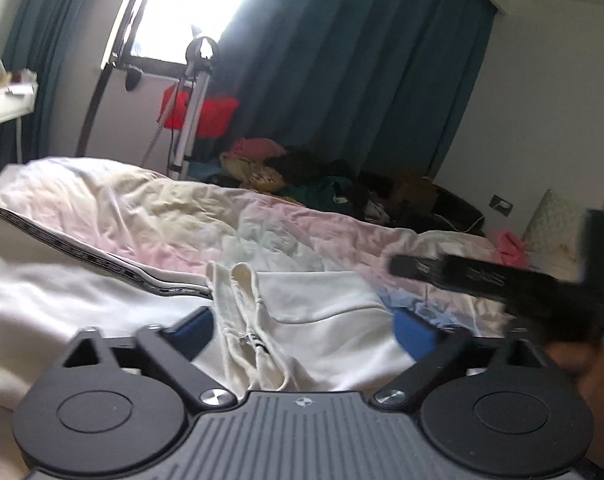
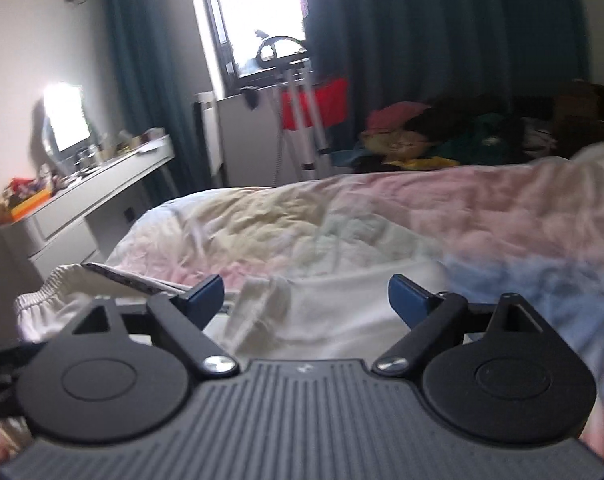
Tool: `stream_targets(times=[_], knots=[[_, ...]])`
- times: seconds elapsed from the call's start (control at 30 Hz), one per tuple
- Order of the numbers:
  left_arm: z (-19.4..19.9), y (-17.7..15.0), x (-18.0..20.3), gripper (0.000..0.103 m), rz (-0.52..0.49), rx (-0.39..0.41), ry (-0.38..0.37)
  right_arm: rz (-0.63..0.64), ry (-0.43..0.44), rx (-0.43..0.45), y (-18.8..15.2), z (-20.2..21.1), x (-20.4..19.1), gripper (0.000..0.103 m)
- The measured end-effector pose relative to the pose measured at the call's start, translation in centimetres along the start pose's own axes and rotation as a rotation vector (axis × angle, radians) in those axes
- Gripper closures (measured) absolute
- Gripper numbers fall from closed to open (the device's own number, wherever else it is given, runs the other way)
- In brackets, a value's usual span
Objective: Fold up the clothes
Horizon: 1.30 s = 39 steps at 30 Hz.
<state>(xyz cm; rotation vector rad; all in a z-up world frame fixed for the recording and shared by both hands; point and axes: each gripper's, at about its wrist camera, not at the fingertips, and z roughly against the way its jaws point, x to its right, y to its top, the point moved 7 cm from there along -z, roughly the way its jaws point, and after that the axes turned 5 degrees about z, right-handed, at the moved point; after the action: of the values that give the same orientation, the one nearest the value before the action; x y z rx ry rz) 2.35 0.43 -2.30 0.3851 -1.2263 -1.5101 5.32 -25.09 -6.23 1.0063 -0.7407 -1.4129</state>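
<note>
Progress is hard to judge: a white zip garment (image 1: 302, 320) lies on the bed (image 1: 142, 208), spread rather than stacked, its collar and zipper bunched just ahead of the left gripper (image 1: 303, 330). A dark trimmed edge crosses the cloth at left; whether that marks a fold, I cannot tell. Both the left and the right gripper (image 2: 305, 300) have jaws wide, holding nothing. Motion blur smears the right view, and the garment's near part is hidden behind the grippers.
</note>
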Motion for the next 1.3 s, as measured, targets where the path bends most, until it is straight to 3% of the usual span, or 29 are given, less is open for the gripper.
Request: stream_targets(times=[0.17, 0.3, 0.67, 1.07, 1.2, 1.3], knots=[[0.9, -0.9, 0.3, 0.000, -0.029, 0.024, 0.090, -0.025, -0.018, 0.024, -2.5, 3.6, 0.6, 0.012], [0.6, -1.5, 0.6, 0.000, -0.069, 0.015, 0.107, 0.000, -0.049, 0.040, -4.4, 4.8, 0.5, 0.013], [0.0, -1.6, 0.1, 0.000, -0.089, 0.036, 0.170, 0.010, -0.051, 0.053, -4.7, 4.8, 0.0, 0.013], [-0.8, -2.2, -0.6, 0.000, -0.089, -0.020, 0.186, 0.018, -0.056, 0.046, -5.0, 4.6, -0.3, 0.013], [-1.1, -2.2, -1.9, 0.000, -0.042, -0.050, 0.211, 0.022, -0.060, 0.045, -5.1, 4.6, -0.4, 0.013], [-0.7, -1.7, -4.9, 0.000, 0.074, -0.049, 0.293, 0.022, -0.064, 0.043, -5.1, 4.7, -0.5, 0.013]])
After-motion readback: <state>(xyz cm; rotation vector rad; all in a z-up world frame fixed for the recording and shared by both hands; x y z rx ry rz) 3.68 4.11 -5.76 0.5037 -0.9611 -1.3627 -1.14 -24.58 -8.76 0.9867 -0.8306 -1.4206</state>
